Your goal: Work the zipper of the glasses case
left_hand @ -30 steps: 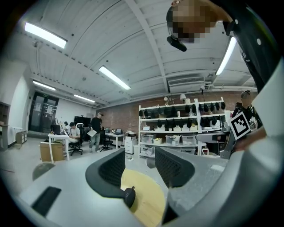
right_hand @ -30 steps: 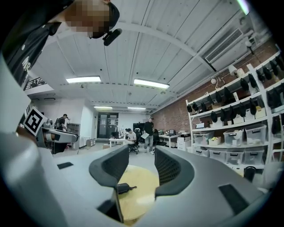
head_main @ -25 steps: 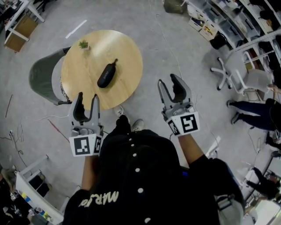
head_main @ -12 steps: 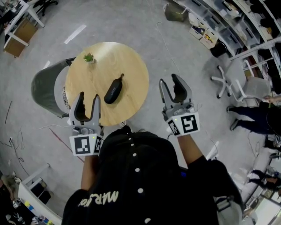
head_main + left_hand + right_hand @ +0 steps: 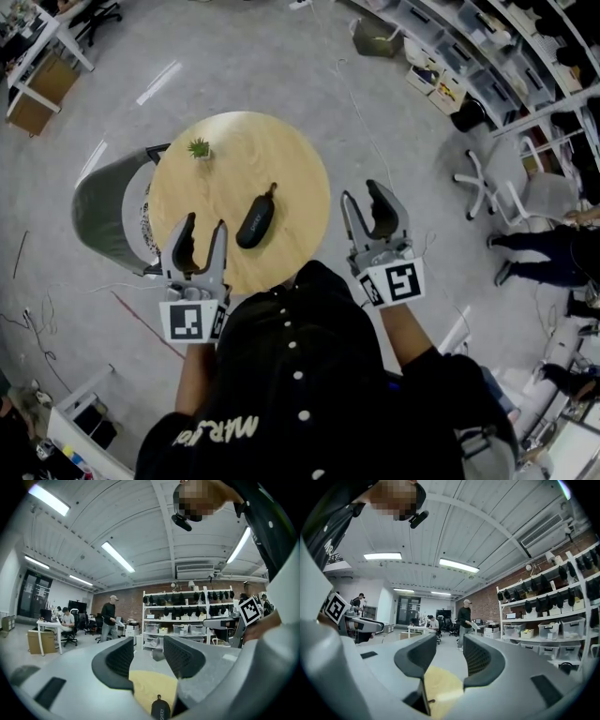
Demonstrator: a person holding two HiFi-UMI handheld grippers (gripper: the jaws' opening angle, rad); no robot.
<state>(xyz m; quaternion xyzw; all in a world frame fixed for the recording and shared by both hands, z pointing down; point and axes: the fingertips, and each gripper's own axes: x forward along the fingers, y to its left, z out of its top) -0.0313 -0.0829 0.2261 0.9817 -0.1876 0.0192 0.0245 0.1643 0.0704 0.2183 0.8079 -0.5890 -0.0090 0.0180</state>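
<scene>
- The dark glasses case (image 5: 255,222) lies on the round wooden desk (image 5: 281,159), toward the rim nearest the person, touched by neither gripper
- The left gripper (image 5: 203,232) is held level at the desk's near-left edge, its jaws spread with nothing between them; the case lies just ahead and to their right (in the left gripper view its tip peeks up below the gap)
- The right gripper (image 5: 363,199) hangs beyond the desk's right rim, over the floor, jaws spread and empty; the case sits well to its left
- A small potted plant (image 5: 199,148) stands near the far-left rim, apart from the case
</scene>
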